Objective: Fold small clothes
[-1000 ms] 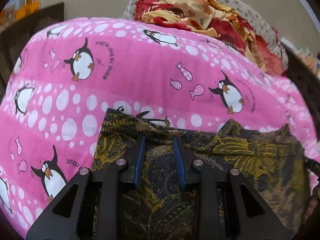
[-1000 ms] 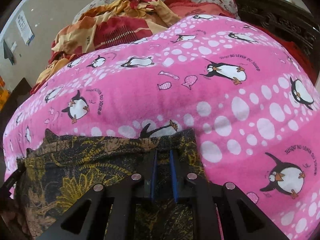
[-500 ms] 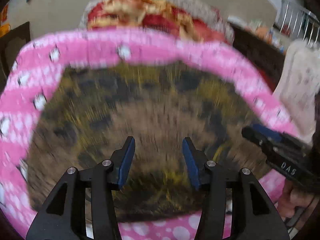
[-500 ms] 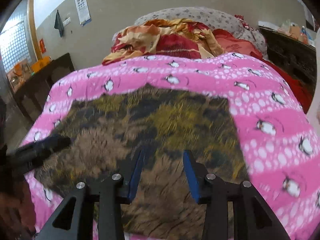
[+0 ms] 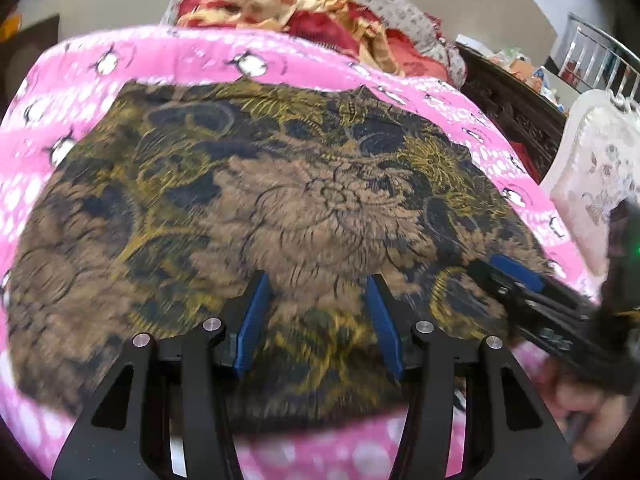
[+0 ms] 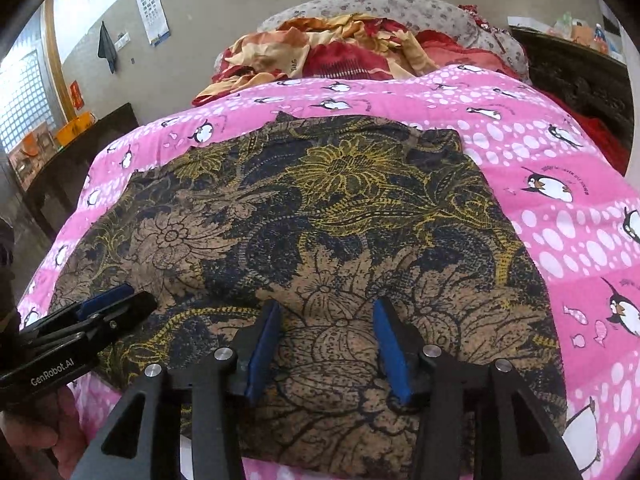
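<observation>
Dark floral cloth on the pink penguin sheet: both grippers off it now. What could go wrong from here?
1. The dark floral cloth lies across a rounded hump of pink penguin sheet; it may slide or skew.
2. The left gripper and right gripper, jaws just opened and empty, hover close above it; re-gripping might pinch the sheet too.
3. They sit close together and could collide.

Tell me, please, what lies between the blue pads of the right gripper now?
Nothing is gripped: the right gripper has just been opening, and between its pads only the dark floral cloth shows, lying flat on the pink penguin blanket. The right wrist view shows this.
</observation>
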{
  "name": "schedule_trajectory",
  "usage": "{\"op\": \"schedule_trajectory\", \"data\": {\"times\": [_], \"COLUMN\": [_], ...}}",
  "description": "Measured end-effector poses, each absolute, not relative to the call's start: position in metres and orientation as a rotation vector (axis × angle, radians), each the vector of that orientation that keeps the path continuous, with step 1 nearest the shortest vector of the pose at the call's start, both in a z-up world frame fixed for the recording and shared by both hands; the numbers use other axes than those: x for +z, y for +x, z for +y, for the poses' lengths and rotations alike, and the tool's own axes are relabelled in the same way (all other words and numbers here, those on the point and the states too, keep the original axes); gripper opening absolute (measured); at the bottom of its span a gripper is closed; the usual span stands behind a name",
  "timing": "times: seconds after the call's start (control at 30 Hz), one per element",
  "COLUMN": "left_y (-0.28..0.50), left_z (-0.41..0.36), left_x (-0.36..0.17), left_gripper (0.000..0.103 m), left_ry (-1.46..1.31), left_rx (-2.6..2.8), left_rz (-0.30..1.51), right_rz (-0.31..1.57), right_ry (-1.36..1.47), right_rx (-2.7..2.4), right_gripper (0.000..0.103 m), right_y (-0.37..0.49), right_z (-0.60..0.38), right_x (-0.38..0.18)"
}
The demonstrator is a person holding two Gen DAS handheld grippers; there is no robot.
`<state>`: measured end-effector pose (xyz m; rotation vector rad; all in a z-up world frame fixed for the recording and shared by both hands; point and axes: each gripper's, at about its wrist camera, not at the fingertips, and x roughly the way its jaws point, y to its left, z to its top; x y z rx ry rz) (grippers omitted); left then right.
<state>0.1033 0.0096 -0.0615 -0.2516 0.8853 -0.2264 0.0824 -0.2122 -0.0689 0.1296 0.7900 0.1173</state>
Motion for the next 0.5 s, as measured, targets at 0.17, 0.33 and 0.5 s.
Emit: {"op": "schedule_trajectory", "data": {"times": [0.17,0.33,0.5], "left_y": [0.027,-0.006,0.005], "left_z": [0.06,0.118,0.136], "left_x": [-0.034,-0.068,-0.075], "left_gripper": [0.055,0.082,0.083], "left_ry": [-0.397,-0.596,-0.71], "left_rx": [-0.207,-0.059,-0.115], "left_rz": [0.845,0.899,0.859], "right_rz": [0.789,0.793,0.794], "right_ry": [0.111,0.086,0.083], "right_rx": [0.115,0.111,0.11], "right_gripper": [0.05,0.053,0.053], "right_y": [0.083,0.084,0.084], "right_z": [-0.207,-0.204,-0.203], "right_x": [-0.069,-0.069,-0.069]}}
